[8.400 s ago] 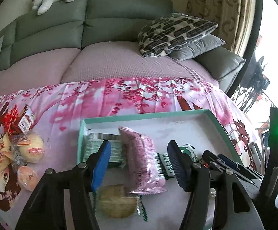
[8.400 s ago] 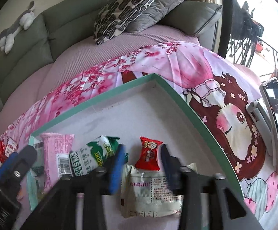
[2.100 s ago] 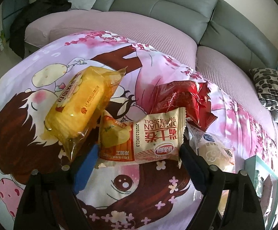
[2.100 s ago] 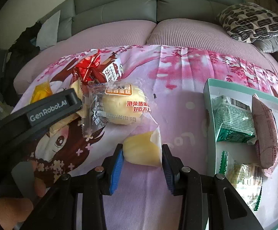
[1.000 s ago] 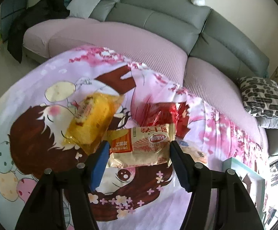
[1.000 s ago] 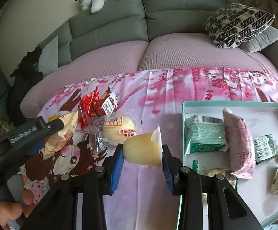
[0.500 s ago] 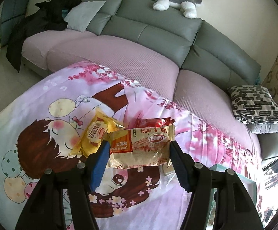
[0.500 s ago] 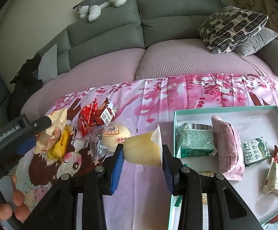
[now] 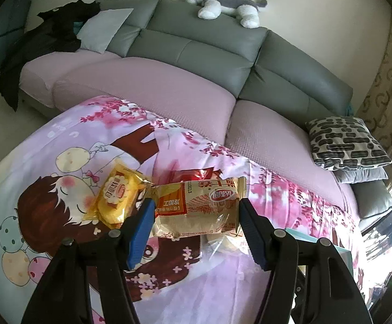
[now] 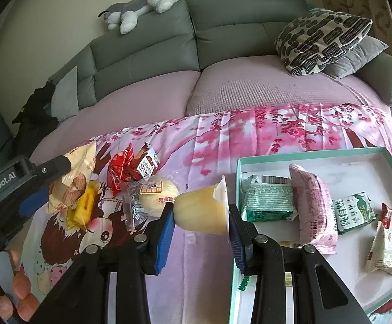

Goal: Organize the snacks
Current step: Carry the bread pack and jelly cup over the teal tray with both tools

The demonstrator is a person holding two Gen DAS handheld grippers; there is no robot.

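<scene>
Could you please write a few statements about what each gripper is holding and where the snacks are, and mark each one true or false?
1. The left gripper is shut on the swiss roll packet. True.
2. The right gripper is open, with nothing between its fingers. False: it is shut on the pale yellow bun packet.
3. The pink packet lies inside the teal-rimmed tray. True.
4. The red wrapper is already in the tray. False: it lies on the pink printed cloth, left of the tray.
5. The plush dog sits on the sofa seat beside the patterned cushion. False: it lies on top of the sofa backrest, far from that cushion.
</scene>
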